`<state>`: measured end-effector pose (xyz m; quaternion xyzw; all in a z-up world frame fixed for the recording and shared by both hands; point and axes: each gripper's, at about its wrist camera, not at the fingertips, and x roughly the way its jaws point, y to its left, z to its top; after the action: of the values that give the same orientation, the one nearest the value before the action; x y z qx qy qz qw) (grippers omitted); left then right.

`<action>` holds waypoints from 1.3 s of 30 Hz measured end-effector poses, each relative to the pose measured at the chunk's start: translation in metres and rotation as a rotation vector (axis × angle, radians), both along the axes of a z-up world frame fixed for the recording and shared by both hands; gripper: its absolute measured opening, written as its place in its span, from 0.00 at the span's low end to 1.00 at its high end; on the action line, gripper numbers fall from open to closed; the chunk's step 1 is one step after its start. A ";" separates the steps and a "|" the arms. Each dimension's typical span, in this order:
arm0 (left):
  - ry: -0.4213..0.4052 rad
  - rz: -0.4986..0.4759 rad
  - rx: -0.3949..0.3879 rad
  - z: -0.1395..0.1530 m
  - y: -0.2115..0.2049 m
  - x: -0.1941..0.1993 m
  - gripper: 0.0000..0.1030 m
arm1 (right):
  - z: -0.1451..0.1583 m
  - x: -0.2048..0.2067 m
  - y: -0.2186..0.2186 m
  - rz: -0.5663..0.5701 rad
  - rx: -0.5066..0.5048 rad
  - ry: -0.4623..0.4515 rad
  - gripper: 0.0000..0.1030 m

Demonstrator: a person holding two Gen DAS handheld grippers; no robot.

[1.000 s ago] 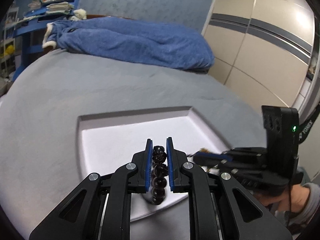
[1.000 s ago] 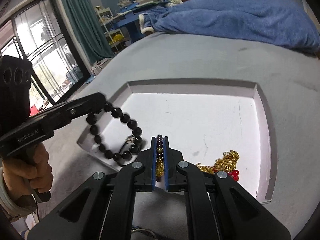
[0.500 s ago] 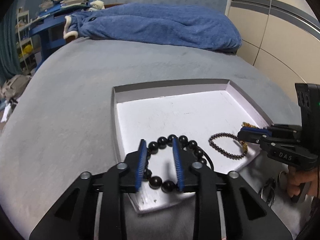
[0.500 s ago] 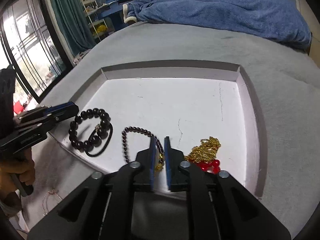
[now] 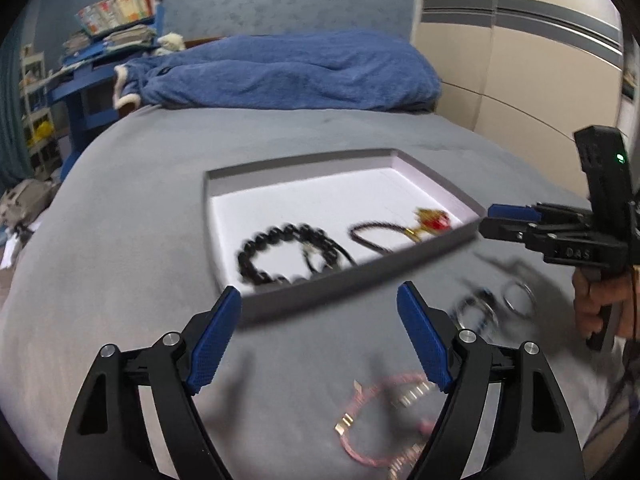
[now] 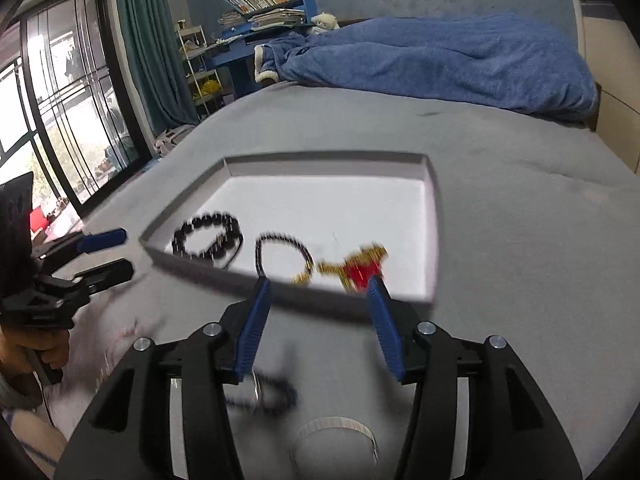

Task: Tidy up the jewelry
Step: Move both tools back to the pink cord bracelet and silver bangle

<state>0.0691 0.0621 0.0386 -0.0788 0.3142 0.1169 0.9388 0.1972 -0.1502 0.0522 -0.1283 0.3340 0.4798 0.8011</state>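
A shallow white tray (image 5: 304,162) lies on the grey bed. In it are a black bead bracelet (image 5: 280,234), a thin dark bracelet (image 5: 372,236) and a gold and red piece (image 5: 434,222). My left gripper (image 5: 318,292) hangs short of the tray's near wall, its jaws opening with nothing between them. A pink bracelet (image 5: 384,386) lies on the bed under it. My right gripper (image 6: 319,282) is also short of the tray (image 6: 328,158), jaws opening and empty. Under it lie a dark blue bead bracelet (image 6: 276,394) and a pale bangle (image 6: 336,424).
A blue blanket (image 5: 280,76) is heaped at the far end of the bed. A wardrobe (image 5: 520,60) stands on the right, a window (image 6: 60,100) with a curtain on the left. A silver ring (image 5: 518,298) lies near the person's hand (image 5: 596,300).
Both grippers let go of their bracelets, which now lie in the tray. Both have opened wide and drawn back from the tray over the loose jewelry on the bed.
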 end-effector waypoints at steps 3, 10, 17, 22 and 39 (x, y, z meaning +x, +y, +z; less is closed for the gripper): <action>0.022 -0.024 -0.002 -0.011 -0.014 -0.007 0.78 | -0.010 -0.010 -0.016 -0.006 -0.034 0.003 0.50; 0.024 -0.075 -0.013 -0.016 -0.032 -0.015 0.78 | -0.029 -0.026 -0.036 -0.005 -0.088 0.024 0.54; 0.065 -0.072 -0.019 -0.022 -0.037 -0.015 0.79 | -0.039 -0.030 -0.031 -0.016 -0.151 0.021 0.59; 0.087 -0.058 -0.066 -0.027 -0.030 -0.018 0.79 | -0.043 -0.033 -0.028 -0.018 -0.181 -0.003 0.59; 0.127 0.002 -0.215 -0.047 -0.012 -0.035 0.42 | -0.045 -0.036 -0.027 -0.015 -0.197 -0.021 0.54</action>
<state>0.0341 0.0496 -0.0080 -0.1719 0.3835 0.0881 0.9031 0.1614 -0.1768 0.0075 -0.2088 0.3721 0.4372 0.7917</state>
